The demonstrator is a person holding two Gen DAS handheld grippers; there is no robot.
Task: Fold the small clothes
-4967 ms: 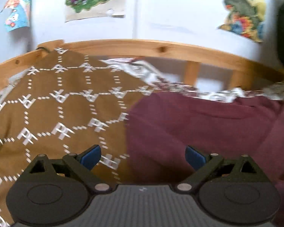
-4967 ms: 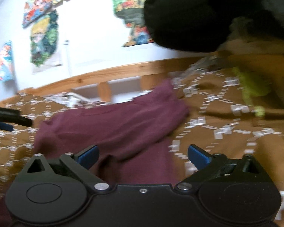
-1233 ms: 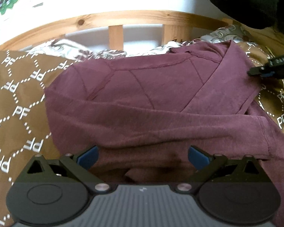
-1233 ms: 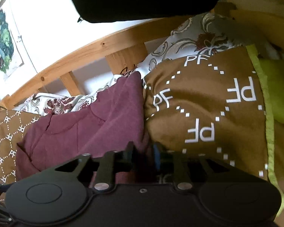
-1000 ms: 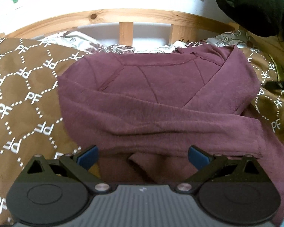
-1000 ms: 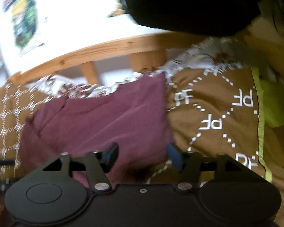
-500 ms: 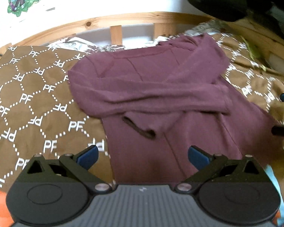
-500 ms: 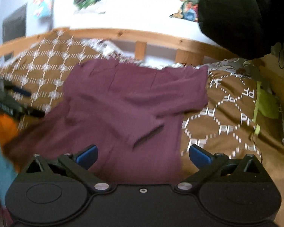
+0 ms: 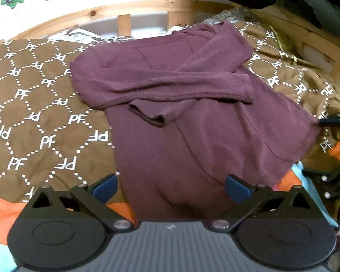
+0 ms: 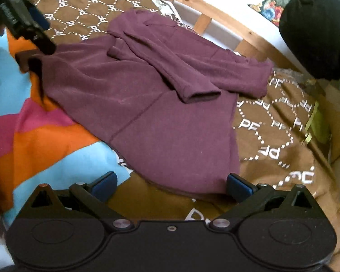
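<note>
Both sleeves crossed over its chest, the maroon top (image 9: 192, 124) lies on the bed; left gripper (image 9: 170, 187) and right gripper (image 10: 171, 184) gape empty at its hem, poised for the next fold.

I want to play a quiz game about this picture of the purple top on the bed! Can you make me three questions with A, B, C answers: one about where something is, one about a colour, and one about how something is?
1. Where does the purple top lie?
A. on the brown blanket
B. on the floor
C. on a hanger

2. What colour are the pads of the left gripper fingers?
A. red
B. blue
C. white

3. How are the top's sleeves?
A. spread out wide
B. rolled into a ball
C. folded across its chest

Answers:
1 A, the top rests flat on the brown blanket with the white letters.
2 B, both pads show blue.
3 C, the two sleeves cross over the front.
</note>
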